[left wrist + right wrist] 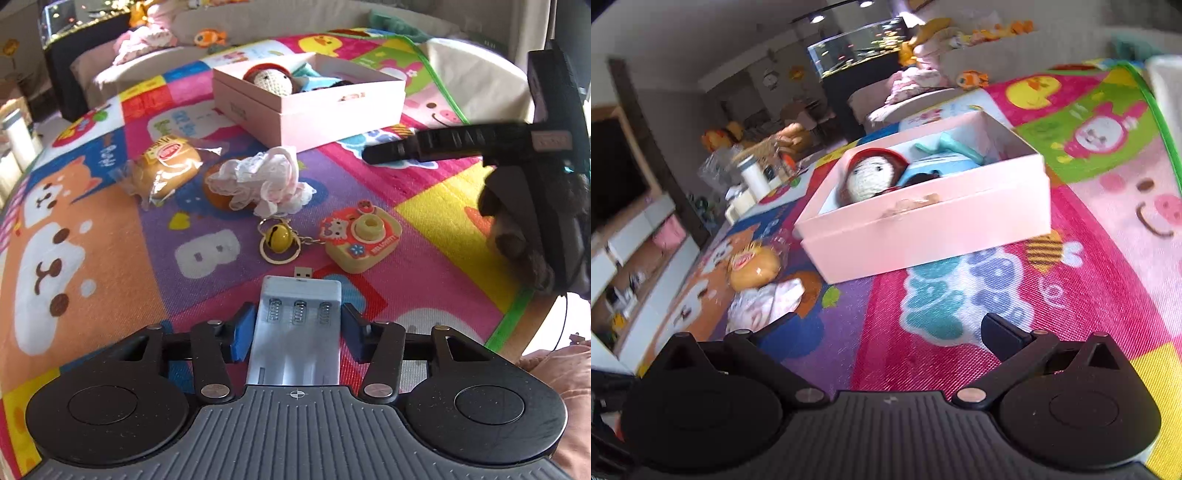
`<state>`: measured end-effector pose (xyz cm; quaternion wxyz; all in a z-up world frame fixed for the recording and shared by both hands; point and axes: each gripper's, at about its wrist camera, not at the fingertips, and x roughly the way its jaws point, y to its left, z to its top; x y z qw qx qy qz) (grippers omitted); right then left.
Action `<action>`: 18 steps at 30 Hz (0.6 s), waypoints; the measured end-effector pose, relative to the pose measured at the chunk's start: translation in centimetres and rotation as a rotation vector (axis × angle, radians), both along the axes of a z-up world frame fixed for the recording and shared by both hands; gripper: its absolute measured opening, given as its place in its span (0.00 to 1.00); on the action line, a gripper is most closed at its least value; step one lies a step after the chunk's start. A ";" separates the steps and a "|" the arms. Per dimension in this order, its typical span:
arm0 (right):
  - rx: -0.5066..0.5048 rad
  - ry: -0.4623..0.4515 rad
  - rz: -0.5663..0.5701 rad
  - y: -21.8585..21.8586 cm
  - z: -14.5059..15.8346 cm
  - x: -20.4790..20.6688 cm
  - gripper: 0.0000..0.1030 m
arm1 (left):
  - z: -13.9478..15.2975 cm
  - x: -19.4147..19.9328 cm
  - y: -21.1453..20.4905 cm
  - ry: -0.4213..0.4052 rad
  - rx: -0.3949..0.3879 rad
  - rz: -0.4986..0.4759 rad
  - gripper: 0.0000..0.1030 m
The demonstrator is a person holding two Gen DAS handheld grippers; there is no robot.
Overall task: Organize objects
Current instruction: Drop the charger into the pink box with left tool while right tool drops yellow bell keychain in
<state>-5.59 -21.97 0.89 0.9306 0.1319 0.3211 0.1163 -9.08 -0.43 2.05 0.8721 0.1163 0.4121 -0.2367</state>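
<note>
battery charger, lengthwise, plug pointing away

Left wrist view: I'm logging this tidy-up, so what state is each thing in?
Left hand-held gripper: shut on battery charger.
Battery charger: held, slots empty.
Right hand-held gripper: open, empty.
Pink box: lid off, doll inside.
Packaged bun: sealed, on mat.
Toy camera: on mat.

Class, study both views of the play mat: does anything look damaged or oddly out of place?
Yes. The pink box has a scuffed, torn patch on its front rim. The battery charger between the left gripper's fingers has empty slots, an odd item among toys.
</note>
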 end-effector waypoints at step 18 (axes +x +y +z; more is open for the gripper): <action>-0.332 -0.112 0.306 6.0 4.6 -5.6 0.56 | -0.3 -1.5 2.3 -0.075 -0.048 0.168 0.52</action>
